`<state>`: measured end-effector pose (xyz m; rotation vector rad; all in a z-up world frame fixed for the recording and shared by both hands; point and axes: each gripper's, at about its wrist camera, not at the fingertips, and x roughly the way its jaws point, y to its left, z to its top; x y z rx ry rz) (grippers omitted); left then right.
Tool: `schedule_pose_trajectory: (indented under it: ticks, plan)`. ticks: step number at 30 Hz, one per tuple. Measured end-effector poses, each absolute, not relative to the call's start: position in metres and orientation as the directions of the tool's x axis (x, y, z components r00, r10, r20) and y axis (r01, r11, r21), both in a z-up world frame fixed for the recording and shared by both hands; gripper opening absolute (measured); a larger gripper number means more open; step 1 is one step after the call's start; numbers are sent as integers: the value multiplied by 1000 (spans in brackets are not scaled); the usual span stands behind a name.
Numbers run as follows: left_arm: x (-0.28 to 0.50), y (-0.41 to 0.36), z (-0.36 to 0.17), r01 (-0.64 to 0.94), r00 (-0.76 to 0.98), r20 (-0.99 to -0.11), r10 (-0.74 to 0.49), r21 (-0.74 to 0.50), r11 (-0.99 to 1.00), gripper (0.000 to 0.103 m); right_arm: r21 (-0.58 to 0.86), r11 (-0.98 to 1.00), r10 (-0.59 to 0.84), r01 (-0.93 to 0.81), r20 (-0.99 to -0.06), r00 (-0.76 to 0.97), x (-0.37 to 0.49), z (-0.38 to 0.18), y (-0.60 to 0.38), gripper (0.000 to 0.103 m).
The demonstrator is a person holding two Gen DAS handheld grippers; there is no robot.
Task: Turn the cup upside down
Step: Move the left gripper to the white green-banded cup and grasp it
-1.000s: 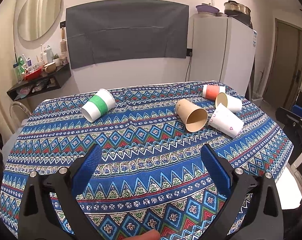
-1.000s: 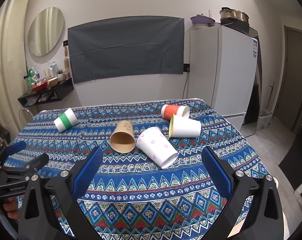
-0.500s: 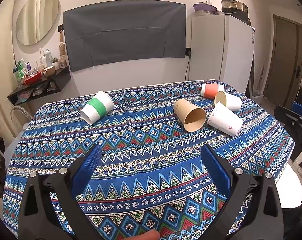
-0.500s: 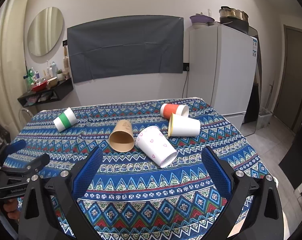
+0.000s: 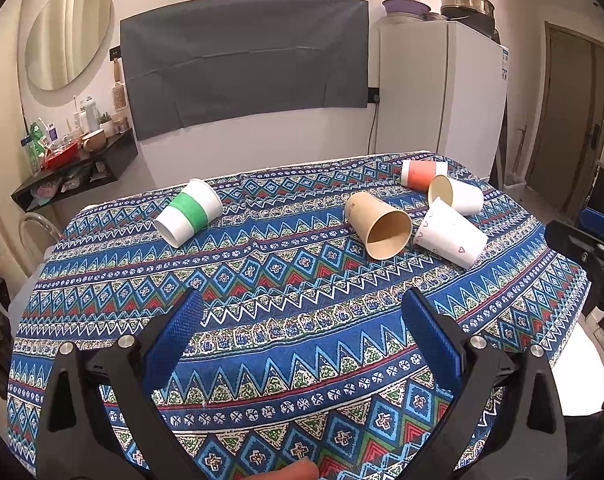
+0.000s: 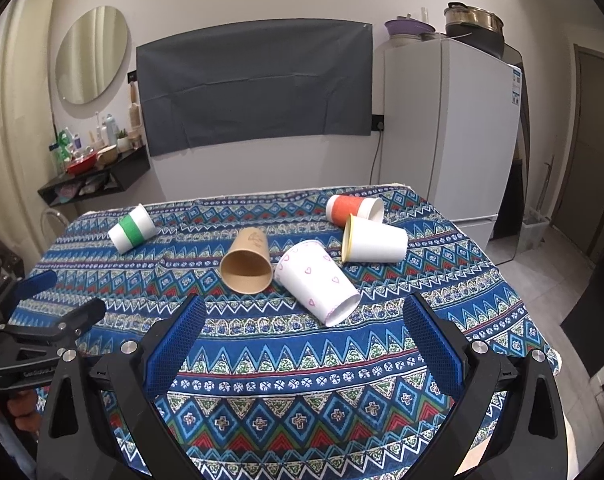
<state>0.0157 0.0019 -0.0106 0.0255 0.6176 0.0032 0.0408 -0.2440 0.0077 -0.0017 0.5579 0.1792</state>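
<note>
Even indoor light, sharp focus, strong fisheye bending and dark corners.

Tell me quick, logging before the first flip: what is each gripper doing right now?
Left gripper: open, holding nothing, above the tablecloth.
Right gripper: open, holding nothing, short of the heart-print cup.

Five paper cups, all lying on sides on desk. Green-banded white cup [image 5: 189, 218] alone at far left. Brown cup [image 6: 246, 261] at centre, mouth facing near. White cup with pink hearts [image 6: 317, 281] just right of it, mouth toward near right. Plain white cup [image 6: 374, 239] behind; orange-banded cup [image 6: 353, 209] farthest.
</note>
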Motion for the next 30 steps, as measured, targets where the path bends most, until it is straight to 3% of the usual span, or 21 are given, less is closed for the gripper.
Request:
schedule_pose_trajectory:
  ticks: [10,25,30]
  plan:
    - [30,27,-8,-8,784,-620,8,3,1000,97,194,955,295,-224,-566,770,58,11,-244,95]
    - [68,102,-3,-100,762,-641,93,25,995,97,68,955,268,-287,-606,748,107,10,-165,95]
    - [89,130,-16,-162,734,-657,170,73,984,97,88,944,301,-319,-630,716,136,1,-135,95]
